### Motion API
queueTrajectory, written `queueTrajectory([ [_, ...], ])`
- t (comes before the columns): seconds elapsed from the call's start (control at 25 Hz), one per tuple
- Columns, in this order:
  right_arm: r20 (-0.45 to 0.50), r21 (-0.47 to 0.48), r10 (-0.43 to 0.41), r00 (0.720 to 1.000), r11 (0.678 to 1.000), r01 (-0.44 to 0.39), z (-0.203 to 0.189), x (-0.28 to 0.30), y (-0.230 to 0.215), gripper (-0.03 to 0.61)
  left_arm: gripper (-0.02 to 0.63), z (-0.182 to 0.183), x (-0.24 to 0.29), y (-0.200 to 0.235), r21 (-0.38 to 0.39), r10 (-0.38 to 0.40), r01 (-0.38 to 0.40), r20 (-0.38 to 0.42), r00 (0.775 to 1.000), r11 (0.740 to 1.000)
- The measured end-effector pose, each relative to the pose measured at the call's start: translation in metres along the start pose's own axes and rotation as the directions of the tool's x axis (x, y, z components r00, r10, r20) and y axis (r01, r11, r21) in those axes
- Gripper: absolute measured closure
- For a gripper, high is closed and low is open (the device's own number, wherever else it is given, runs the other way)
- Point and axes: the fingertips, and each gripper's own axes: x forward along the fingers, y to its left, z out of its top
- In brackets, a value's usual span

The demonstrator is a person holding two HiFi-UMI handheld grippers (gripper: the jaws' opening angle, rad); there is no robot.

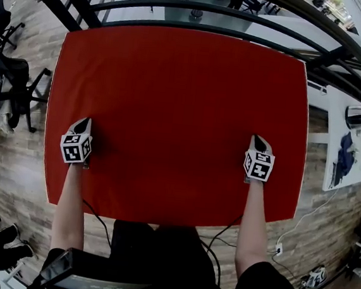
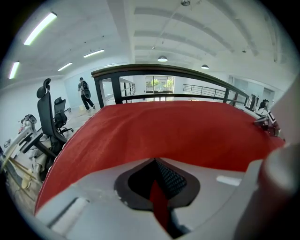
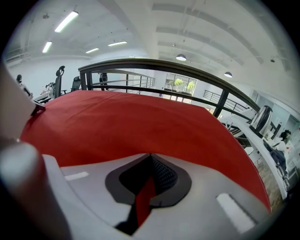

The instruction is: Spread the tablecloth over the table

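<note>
At the bottom of the head view the person's two bare forearms reach forward, one gripper in each hand. The left gripper [image 1: 84,122] sits at the lower left of the red tablecloth [image 1: 178,102] and the right gripper [image 1: 258,140] at the lower right, well apart and about level with each other. Both tips lie a little way in from the cloth's near edge, not on the hem itself.

Each gripper's own view shows a narrow strip of red fabric caught between the jaws, which are closed tight on it. Both grippers are therefore clamped on a pinch of the tablecloth.

Beyond the tips the cloth runs flat and broad to the far edge, with only faint soft ripples. It fills the middle of the head view and hides the counter beneath it completely, its edges reaching out on all four sides. Past the far edge a dark curved railing [image 1: 199,12] crosses the top of the frame. An office chair [image 1: 14,86] stands on the wooden floor [image 1: 23,157] at the left.

I judge the spreading nearly done, since the cloth already covers the whole top. What seems left is a last tug to square or smooth it, then letting go on both sides.
</note>
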Motion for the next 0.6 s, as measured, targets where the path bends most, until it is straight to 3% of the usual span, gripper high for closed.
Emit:
queueTrajectory([
  [0.24, -0.002, 0.007, -0.015, 1.000, 1.000, 0.015, 0.000, -0.003, 0.005, 0.569, 0.606, 0.005, -0.002, 0.006, 0.027, -0.029, 0.030, -0.009, 1.000, 0.999],
  [0.36, 0.012, 0.018, 0.001, 1.000, 1.000, -0.002, -0.007, -0.018, 0.018, 0.569, 0.606, -0.001, -0.032, 0.001, 0.065, -0.022, 0.021, 0.018, 1.000, 0.998],
  [0.48, 0.039, 0.049, 0.045, 0.998, 0.998, -0.046, -0.030, -0.054, 0.031, 0.569, 0.606, -0.033, -0.071, -0.031, 0.061, -0.033, 0.031, 0.026, 0.999, 0.998],
  [0.6, 0.028, 0.012, 0.053, 0.998, 0.998, -0.053, -0.062, -0.089, 0.048, 0.569, 0.606, -0.068, -0.096, -0.072, 0.097, -0.047, 0.047, 0.001, 0.999, 0.994],
])
